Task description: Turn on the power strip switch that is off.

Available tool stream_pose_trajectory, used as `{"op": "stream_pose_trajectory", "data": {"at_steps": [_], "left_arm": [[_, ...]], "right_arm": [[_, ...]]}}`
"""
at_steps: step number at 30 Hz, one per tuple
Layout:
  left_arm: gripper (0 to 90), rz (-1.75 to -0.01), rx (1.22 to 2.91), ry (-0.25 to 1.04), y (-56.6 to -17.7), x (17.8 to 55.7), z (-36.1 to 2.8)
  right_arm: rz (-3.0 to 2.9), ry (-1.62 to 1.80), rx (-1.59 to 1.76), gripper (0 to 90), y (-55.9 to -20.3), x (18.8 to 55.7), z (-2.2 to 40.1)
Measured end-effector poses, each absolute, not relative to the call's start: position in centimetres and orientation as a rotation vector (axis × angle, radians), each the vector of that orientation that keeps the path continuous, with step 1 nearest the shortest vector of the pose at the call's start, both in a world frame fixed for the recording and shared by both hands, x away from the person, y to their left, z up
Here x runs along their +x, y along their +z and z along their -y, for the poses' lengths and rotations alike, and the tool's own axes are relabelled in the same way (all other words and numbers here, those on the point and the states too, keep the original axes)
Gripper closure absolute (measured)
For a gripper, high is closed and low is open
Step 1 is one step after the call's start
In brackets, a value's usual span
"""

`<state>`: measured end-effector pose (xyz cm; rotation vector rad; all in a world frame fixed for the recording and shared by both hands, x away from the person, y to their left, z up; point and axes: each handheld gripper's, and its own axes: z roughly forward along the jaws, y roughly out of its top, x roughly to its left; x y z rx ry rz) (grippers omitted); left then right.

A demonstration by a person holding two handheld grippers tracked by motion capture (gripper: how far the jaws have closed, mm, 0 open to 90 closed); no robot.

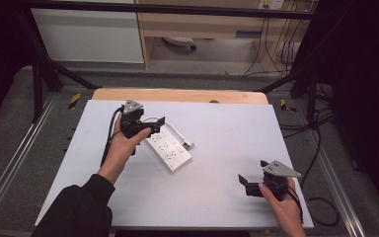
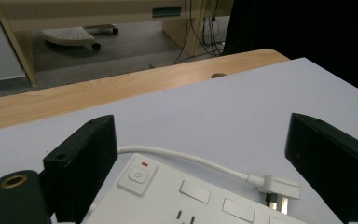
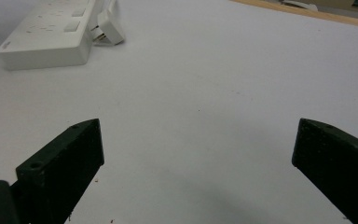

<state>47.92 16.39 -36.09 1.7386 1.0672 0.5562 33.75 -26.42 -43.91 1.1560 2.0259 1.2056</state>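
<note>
A white power strip [image 1: 170, 148] lies slanted on the white table top [image 1: 227, 148], left of centre. Its cable [image 1: 175, 129] loops round to a white plug [image 1: 188, 144] beside it. My left gripper [image 1: 156, 126] is open and hovers just over the strip's far end. In the left gripper view the jaws [image 2: 203, 126] straddle the strip [image 2: 168, 198] near its switch button [image 2: 137, 175], with the plug [image 2: 275, 189] lying between them. My right gripper [image 1: 245, 183] is open near the front right corner, holding nothing. Its view [image 3: 198, 128] has the strip [image 3: 51, 35] and plug [image 3: 109, 25] far off.
A wooden table edge [image 1: 177, 95] runs behind the white sheet. Beyond it are a black frame bar [image 1: 177, 9], a wooden cabinet [image 1: 202, 24] and hanging cables [image 1: 276, 44]. Cables also trail on the floor at the right [image 1: 321, 148].
</note>
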Motion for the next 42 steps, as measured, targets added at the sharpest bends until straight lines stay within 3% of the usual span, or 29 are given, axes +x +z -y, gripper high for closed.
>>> {"op": "stream_pose_trajectory", "data": {"at_steps": [42], "left_arm": [[12.1, -1.173, 1.802, 0.587, -39.6, 51.0, -15.7]], "right_arm": [[-2.034, 1.205, 1.155, 2.7, -44.0, 33.7, 26.4]]}}
